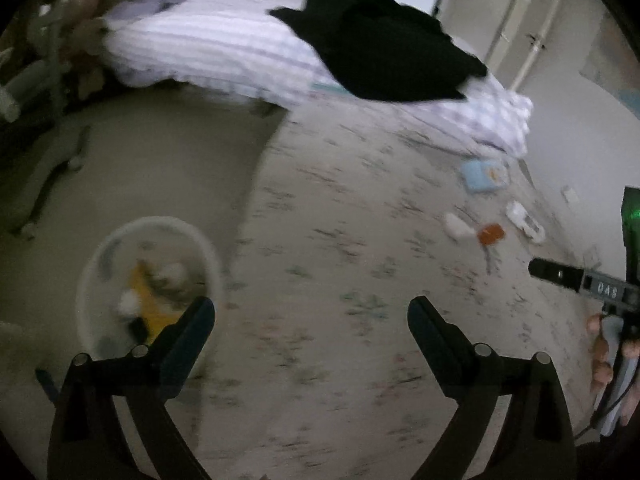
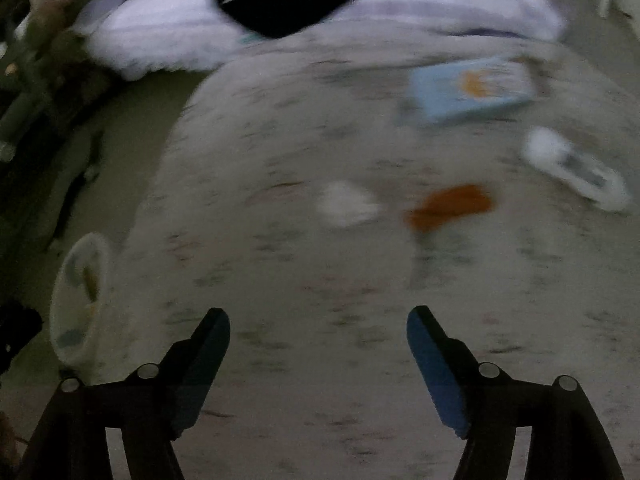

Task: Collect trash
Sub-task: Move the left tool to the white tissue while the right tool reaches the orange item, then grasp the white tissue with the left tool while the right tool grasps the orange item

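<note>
Both tongs, left gripper (image 1: 312, 312) and right gripper (image 2: 319, 322), spread wide and empty, blurred orange wrapper (image 2: 450, 206), crumpled white tissue (image 2: 347, 203)

Striped white duvet (image 1: 224, 48) at 11 o'clock, black garment (image 1: 384, 48) on top at 12. Patterned rug (image 1: 360, 280) centre, door (image 1: 500, 12) at 1.

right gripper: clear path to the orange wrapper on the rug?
Probably yes. The right gripper is open and empty, and the flat orange wrapper lies ahead on bare patterned rug, slightly to the right. The crumpled white tissue sits apart to its left, not between. Frames are blurred.
</note>
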